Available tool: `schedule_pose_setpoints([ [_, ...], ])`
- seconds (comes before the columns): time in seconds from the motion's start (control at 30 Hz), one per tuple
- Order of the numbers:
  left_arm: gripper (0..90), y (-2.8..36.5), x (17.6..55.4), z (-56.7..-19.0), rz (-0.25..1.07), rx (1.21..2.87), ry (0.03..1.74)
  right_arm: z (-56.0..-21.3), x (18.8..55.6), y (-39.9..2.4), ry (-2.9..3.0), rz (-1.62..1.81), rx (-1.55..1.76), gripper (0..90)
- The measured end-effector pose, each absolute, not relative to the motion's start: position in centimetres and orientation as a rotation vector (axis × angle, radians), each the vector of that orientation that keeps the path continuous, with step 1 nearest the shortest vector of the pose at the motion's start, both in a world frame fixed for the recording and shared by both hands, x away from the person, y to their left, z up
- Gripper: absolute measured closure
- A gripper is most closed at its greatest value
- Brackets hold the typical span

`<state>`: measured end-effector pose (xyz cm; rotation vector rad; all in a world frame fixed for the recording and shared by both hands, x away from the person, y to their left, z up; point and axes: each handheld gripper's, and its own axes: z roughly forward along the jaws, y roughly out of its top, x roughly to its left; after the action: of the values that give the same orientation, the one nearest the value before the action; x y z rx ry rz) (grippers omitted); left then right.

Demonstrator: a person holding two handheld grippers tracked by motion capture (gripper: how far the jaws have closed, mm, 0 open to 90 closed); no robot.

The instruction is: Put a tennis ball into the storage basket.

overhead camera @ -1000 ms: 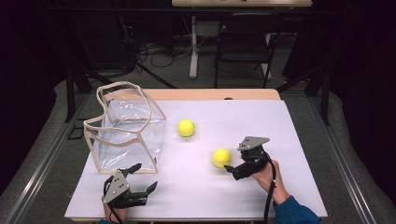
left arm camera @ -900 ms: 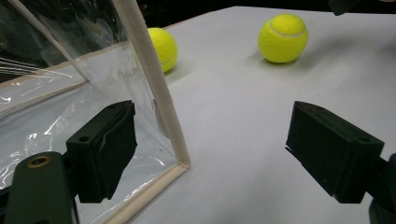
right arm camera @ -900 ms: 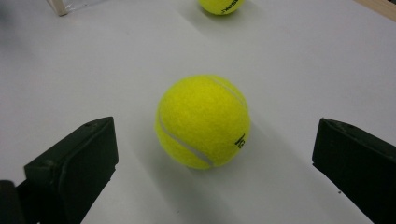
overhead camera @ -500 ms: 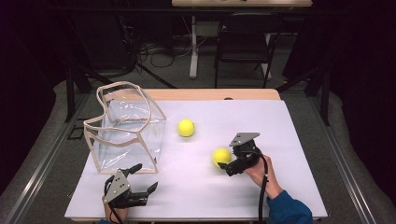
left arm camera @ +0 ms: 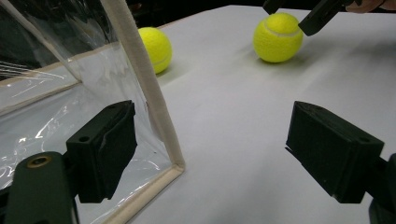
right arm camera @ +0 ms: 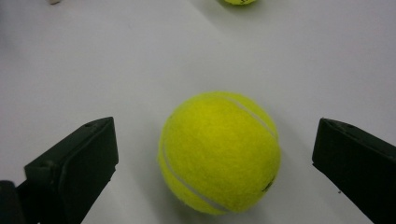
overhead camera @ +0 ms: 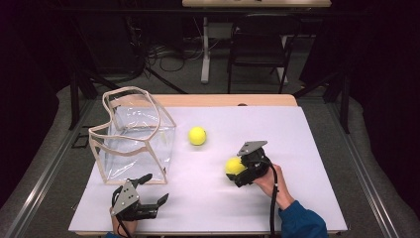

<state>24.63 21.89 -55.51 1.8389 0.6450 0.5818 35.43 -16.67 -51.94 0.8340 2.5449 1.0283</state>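
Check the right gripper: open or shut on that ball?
Open. The right gripper has its jaws spread wide on either side of the tennis ball, with table showing in both gaps.

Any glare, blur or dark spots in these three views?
High view: table evenly lit, surroundings nearly black; clear bag shows faint sheen. Left gripper view: white streaks of glare on the bag's plastic, near jaws soft. Right gripper view: ball sharp enough to show fuzz and seam, soft shadow beneath it, jaw edges slightly blurred, second ball cut off at the top.
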Motion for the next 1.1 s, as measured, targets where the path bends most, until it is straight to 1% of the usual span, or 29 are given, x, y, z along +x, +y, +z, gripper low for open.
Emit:
schedule_pose_setpoints([
  [0.63, 15.9, 21.6, 24.7, -55.5, 0.568, 1.844, 0.623, -53.5, 35.8, -16.3, 2.582, 0.982, 0.850, 0.4],
  [0.73, 15.9, 21.7, 24.7, -55.5, 0.567, 1.840, 0.628, -53.6, 35.8, -16.3, 2.579, 0.985, 0.864, 3.4],
  [0.8, 15.9, 21.8, 24.7, -55.5, 0.565, 1.836, 0.630, -53.8, 35.9, -16.1, 2.581, 0.963, 0.860, 8.8],
  [1.03, 15.9, 21.7, 24.6, -55.5, 0.563, 1.843, 0.626, -54.0, 35.8, -15.9, 2.591, 0.923, 0.853, 15.0],
  [1.1, 15.9, 21.8, 24.6, -55.5, 0.563, 1.844, 0.627, -54.0, 35.9, -16.0, 2.585, 0.906, 0.859, 18.8],
])
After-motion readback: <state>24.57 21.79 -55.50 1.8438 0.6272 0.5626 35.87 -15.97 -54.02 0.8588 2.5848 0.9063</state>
